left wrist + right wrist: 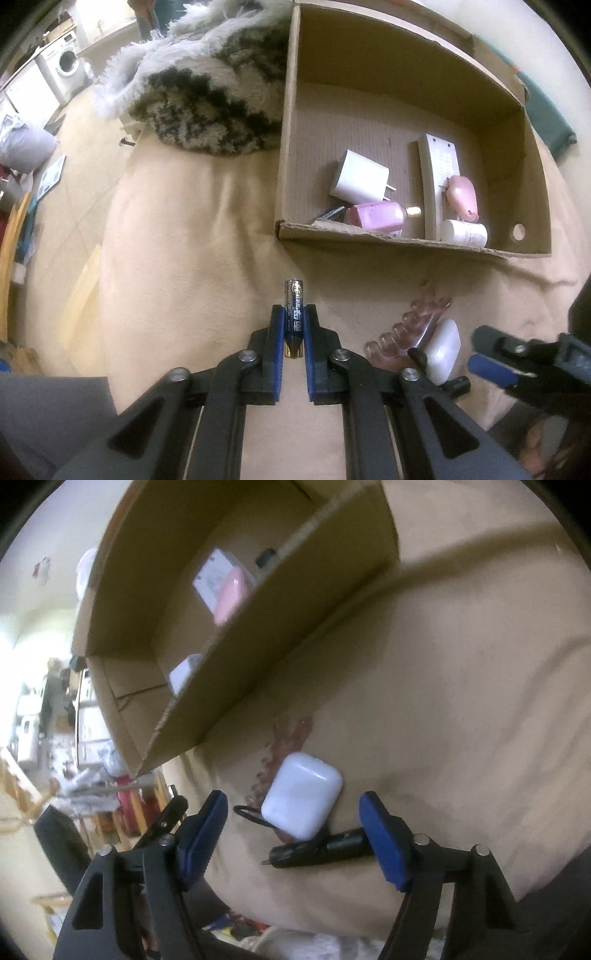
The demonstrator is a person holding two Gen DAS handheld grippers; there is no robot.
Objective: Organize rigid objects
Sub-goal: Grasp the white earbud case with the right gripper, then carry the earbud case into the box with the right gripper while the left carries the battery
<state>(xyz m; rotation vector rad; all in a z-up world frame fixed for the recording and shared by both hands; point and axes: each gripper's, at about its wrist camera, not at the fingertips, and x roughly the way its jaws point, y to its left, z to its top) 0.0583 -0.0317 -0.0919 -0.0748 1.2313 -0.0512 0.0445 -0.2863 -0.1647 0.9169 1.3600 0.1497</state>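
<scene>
Left gripper (293, 325) clamps a battery (294, 314) upright above the beige blanket (184, 240), right gripper (295, 834) spread wide around a white case (301, 800), clip (284, 746) beside, box (388, 92) beyond holding charger (358, 175), remote (437, 177).

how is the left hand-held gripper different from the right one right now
The left hand-held gripper is shut on a battery; the right hand-held gripper is open and holds nothing. The left faces the cardboard box; the right straddles a white case. Both have blue pads.
</scene>
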